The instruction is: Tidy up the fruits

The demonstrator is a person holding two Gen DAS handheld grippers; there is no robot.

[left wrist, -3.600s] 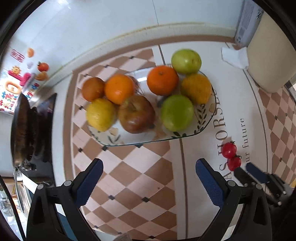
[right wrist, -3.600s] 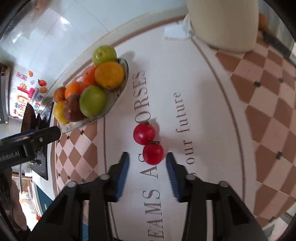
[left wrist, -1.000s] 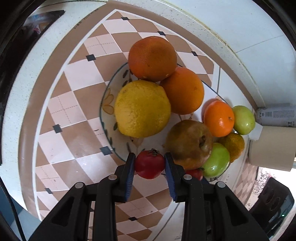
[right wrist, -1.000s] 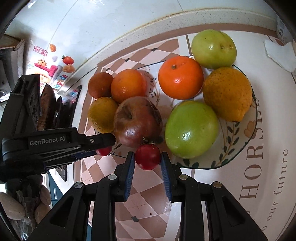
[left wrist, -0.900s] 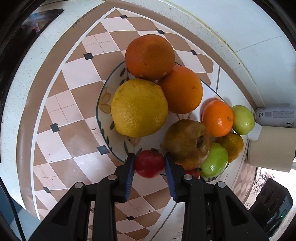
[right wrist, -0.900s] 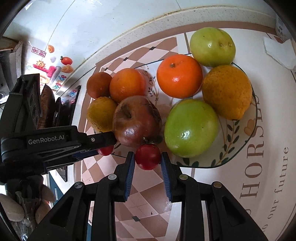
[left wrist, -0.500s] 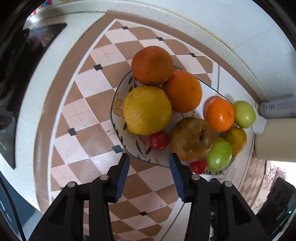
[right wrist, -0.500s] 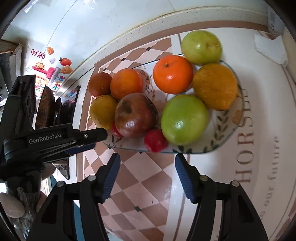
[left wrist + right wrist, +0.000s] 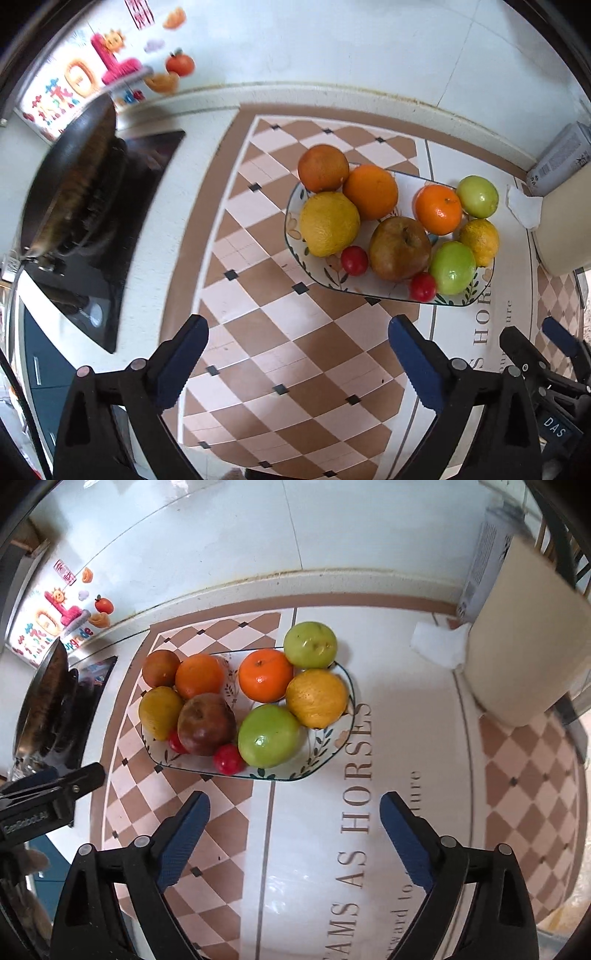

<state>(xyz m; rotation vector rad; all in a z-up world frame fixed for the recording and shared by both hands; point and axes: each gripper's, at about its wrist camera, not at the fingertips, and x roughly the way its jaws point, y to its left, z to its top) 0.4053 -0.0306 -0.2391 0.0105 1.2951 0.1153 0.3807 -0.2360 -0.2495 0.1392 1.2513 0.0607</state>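
Both small red tomatoes, one (image 9: 354,260) beside the brown apple (image 9: 400,248) and one (image 9: 423,286) at the plate's near rim (image 9: 388,296), lie on the plate with the other fruit. The left gripper (image 9: 295,354) and right gripper (image 9: 293,830) hang over the tabletop (image 9: 314,867), fingers opening wide and empty. Judged best: back both away slowly, clear of the rim, since the near tomato could roll off.
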